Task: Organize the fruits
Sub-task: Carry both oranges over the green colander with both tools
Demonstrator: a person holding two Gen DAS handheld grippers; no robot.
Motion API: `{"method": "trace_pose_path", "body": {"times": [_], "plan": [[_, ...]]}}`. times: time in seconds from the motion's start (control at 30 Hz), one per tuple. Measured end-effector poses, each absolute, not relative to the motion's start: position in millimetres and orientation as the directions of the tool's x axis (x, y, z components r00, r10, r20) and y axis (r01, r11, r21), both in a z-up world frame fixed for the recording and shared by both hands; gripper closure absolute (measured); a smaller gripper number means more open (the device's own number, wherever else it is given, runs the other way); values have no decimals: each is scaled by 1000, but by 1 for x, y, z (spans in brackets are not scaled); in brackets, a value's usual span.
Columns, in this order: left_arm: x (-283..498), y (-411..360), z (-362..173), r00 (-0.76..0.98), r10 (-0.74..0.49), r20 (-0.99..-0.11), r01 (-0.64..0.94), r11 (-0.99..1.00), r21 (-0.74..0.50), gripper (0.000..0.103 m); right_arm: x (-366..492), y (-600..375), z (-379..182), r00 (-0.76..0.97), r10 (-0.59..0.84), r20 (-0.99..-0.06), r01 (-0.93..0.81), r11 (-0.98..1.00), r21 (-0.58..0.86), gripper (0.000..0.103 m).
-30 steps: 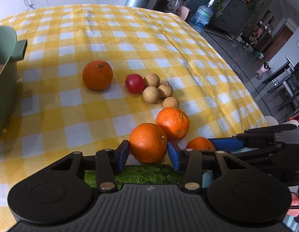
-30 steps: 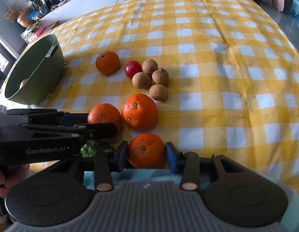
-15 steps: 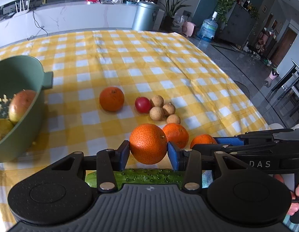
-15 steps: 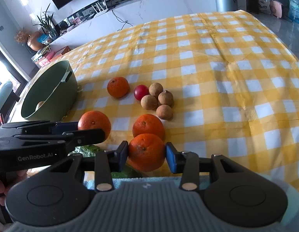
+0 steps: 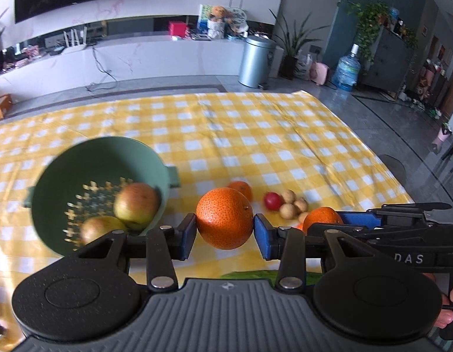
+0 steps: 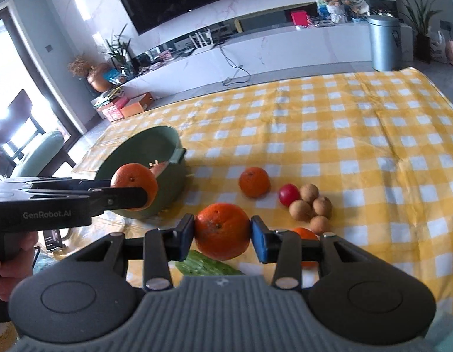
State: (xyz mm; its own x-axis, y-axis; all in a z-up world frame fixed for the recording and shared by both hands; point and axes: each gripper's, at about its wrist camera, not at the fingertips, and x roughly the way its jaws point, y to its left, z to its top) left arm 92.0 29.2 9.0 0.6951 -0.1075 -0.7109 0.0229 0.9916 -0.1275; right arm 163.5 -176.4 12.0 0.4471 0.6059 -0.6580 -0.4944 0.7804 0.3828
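Orange mandarin (image 5: pixel 225 218) clamped in left gripper (image 5: pixel 225 236), second mandarin (image 6: pixel 222 231) clamped in right gripper (image 6: pixel 222 239), stem ends up.

Orange mandarins (image 5: pixel 225 222); green colander (image 5: pixel 100 158); yellow-and-white checked tablecloth (image 5: pixel 255 135); red tomato (image 6: pixel 288 194).

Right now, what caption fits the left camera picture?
Left gripper carries an orange toward the green colander holding apples.

text "DAS" | white letters, on the side of the right hand-held gripper (image 5: pixel 323 223), seen from the left wrist view | text "GenRobot.AI" | pale letters, on the side of the left hand-held gripper (image 6: pixel 132 189), seen from the right wrist view
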Motion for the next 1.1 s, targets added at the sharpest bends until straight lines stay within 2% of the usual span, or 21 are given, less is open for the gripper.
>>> {"method": "trace_pose_path", "body": {"times": [0.2, 0.43, 0.6, 0.77, 1.1], "plan": [[96, 69, 25, 705, -41, -708, -53, 993, -110, 55, 174, -122, 40, 411, 652, -637, -620, 712, 328, 64], [111, 108, 29, 683, 19, -730, -113, 990, -80, 55, 193, -52, 51, 369, 640, -674, -729, 649, 217, 64], [126, 133, 13, 634, 35, -772, -136, 988, -67, 55, 206, -6, 41, 324, 612, -722, -797, 587, 140, 64], [138, 163, -10, 569, 5, -822, -165, 980, -109, 55, 220, 30, 23, 289, 591, -754, -850, 521, 83, 65], [159, 194, -45, 480, 41, -876, -249, 964, -91, 56, 250, 82, -8, 259, 575, -776, -904, 427, 15, 65]]}}
